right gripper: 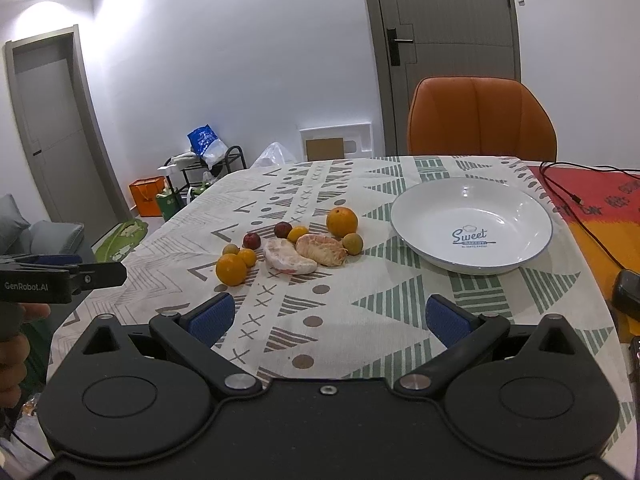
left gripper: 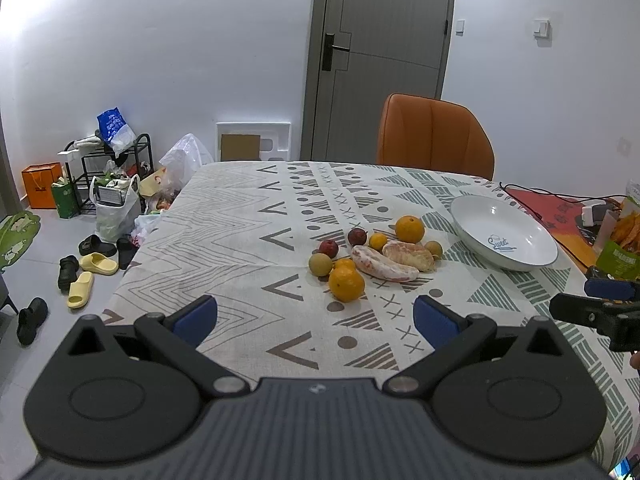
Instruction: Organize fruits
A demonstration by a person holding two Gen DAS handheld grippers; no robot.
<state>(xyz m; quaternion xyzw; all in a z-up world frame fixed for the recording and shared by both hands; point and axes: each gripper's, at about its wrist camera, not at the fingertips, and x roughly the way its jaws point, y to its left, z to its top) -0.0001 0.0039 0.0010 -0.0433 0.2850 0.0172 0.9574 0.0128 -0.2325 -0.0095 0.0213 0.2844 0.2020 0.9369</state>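
Both grippers, left & right, spread wide, empty, above cloth. Fruit piled left of plate.

Cool, even indoor light fills both wrist views, brightest on the white wall at upper left, where ceiling light washes it out. Fruit casts only soft, short shadows on the patterned cloth-covered tabletop. The white round ceramic plate shows small glints. Fisheye distortion bends the grey door frames; corners vignette dark. Focus holds throughout.
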